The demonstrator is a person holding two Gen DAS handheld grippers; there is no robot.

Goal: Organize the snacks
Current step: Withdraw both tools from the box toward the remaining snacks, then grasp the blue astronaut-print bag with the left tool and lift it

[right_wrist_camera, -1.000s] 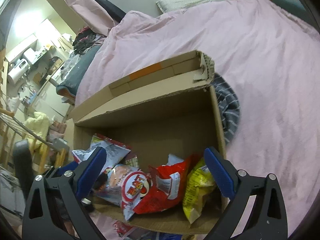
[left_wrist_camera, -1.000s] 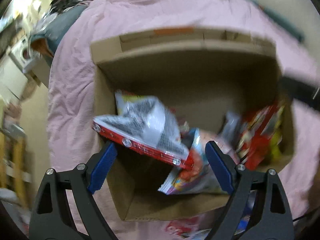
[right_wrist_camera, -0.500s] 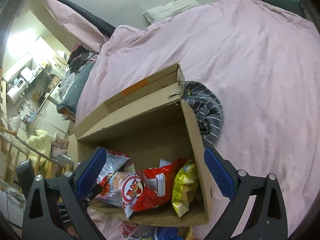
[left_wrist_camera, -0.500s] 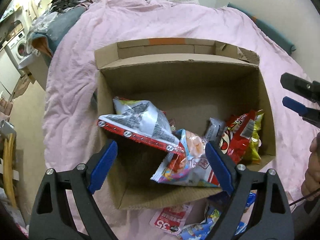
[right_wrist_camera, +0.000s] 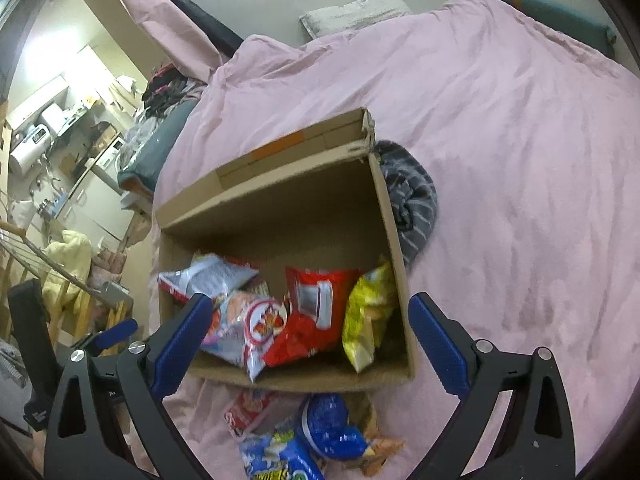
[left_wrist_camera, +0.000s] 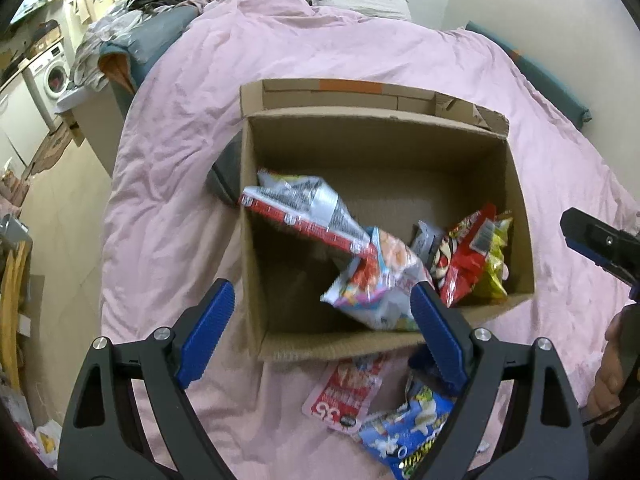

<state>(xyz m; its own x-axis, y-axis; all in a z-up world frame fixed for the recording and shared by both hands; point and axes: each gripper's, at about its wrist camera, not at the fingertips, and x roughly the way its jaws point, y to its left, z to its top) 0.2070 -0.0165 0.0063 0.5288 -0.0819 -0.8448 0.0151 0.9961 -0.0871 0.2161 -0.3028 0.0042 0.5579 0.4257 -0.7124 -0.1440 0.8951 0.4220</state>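
Cardboard box point(left_wrist_camera: 376, 152) sits open on a pink duvet point(left_wrist_camera: 320, 52) in the left wrist view, with snack bags heaped along its near side: a silver-and-red bag point(left_wrist_camera: 308, 208) tilted against the left wall, a pale bag with pink print point(left_wrist_camera: 380, 292) below it, then a red bag point(left_wrist_camera: 464, 256) and a yellow bag point(left_wrist_camera: 496, 264) in the right corner. The left gripper point(left_wrist_camera: 320, 332) hangs above the box's near edge, its jaws spread wide and holding nothing. Outside the box, on the duvet just beside its front wall, lie a red-and-white packet point(left_wrist_camera: 348, 392) bearing a large "35" and a blue packet point(left_wrist_camera: 404, 432) whose lettering is too blurred to read. The right gripper point(left_wrist_camera: 600, 248) shows at the right edge. In the right wrist view, the right gripper point(right_wrist_camera: 308, 340) is likewise spread and empty, over the same box point(right_wrist_camera: 280, 208). A round red-and-white logo marks the pale bag point(right_wrist_camera: 256, 328), its words unreadable; the red bag point(right_wrist_camera: 312, 316) carries a white label panel. A striped grey cloth point(right_wrist_camera: 412, 196) lies touching the box's right wall.
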